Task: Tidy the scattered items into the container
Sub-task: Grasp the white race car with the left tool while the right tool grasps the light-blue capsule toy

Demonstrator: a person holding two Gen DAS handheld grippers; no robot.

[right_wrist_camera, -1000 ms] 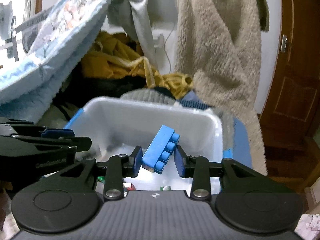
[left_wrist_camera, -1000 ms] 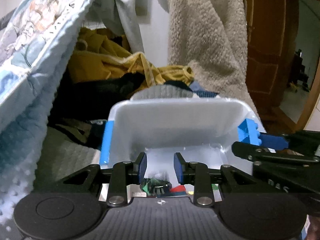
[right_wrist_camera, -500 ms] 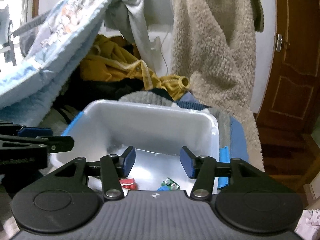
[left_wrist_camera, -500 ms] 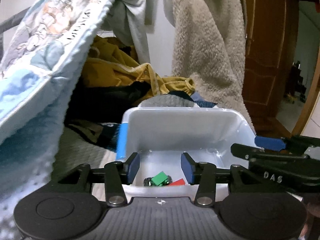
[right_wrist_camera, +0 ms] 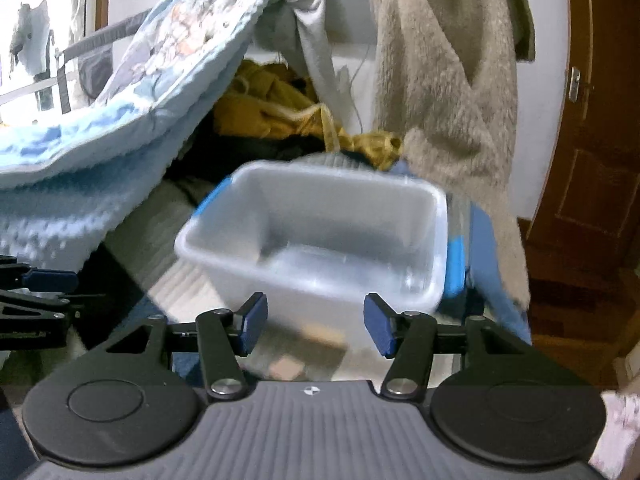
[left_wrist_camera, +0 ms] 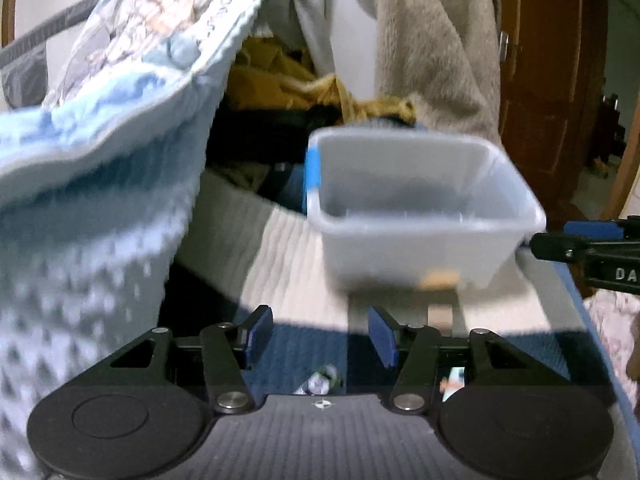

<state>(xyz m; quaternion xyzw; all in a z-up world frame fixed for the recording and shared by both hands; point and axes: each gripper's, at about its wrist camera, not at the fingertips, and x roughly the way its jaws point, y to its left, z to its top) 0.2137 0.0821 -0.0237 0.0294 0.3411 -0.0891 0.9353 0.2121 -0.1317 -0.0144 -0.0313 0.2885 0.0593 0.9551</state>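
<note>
From the left wrist we see our left gripper [left_wrist_camera: 320, 336] with its two blue pads spread wide and nothing between them. The picture is blurry. In front of it and a little to the right stands the bin [left_wrist_camera: 416, 248], a pale plastic box with a blue clip [left_wrist_camera: 313, 172] on its left side. It sits on a white ribbed cover [left_wrist_camera: 280, 264]. We cannot see what is inside the bin from here. Low down, between the gripper's arms, a small green and white thing [left_wrist_camera: 322, 380] lies on dark blue cloth, too blurry to name. A tan patch [left_wrist_camera: 440, 280] shows at the bin's bottom edge, and we cannot tell what it is. A light blue blanket [left_wrist_camera: 100, 160] hangs on the left, yellow clothes [left_wrist_camera: 304, 92] are piled behind the bin, and a fuzzy beige robe [left_wrist_camera: 432, 48] hangs at the back. Our right gripper [left_wrist_camera: 588, 240] pokes in from the right edge, beside the bin. From the right wrist we see the right gripper [right_wrist_camera: 316, 328] with its pads wide apart too, holding nothing. The bin [right_wrist_camera: 280, 280] is just ahead of it, in the middle, and the part of its inside that shows looks bare. Our left gripper [right_wrist_camera: 40, 292] shows at the left edge. A brown door [right_wrist_camera: 592, 160] stands on the right.
</note>
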